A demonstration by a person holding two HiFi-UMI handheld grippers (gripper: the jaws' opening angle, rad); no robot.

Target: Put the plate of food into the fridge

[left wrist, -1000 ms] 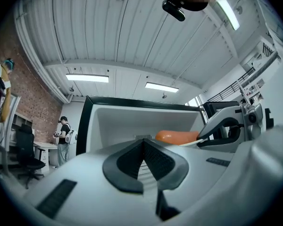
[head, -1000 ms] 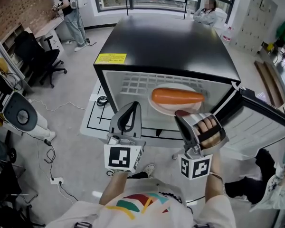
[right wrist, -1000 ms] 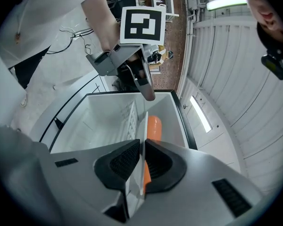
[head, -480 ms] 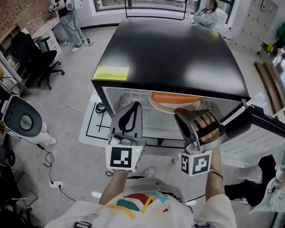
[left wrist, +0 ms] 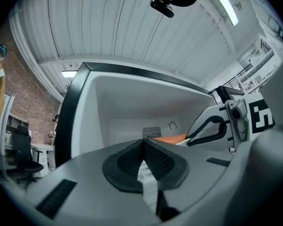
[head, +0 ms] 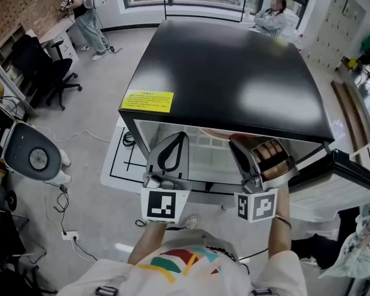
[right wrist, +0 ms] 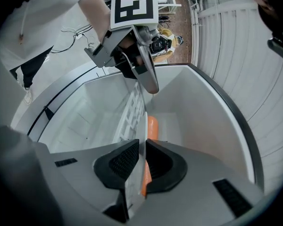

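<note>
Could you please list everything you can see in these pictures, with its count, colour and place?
fridge: one, black top, white inside, in front of the person
door: one, white inside, open at the right
yellow label: one, on the fridge top's front left corner
wire shelf: one, white, inside the fridge
plate: one, white, in the fridge opening, rim between the right gripper's jaws
orange food: one long piece, on the plate
office chair: one, black, far left
bystanders: two, one standing far left, one seated behind the fridge
left gripper: one, grey, shut, empty, at the fridge opening
right gripper: one, grey, shut on the plate's rim
</note>
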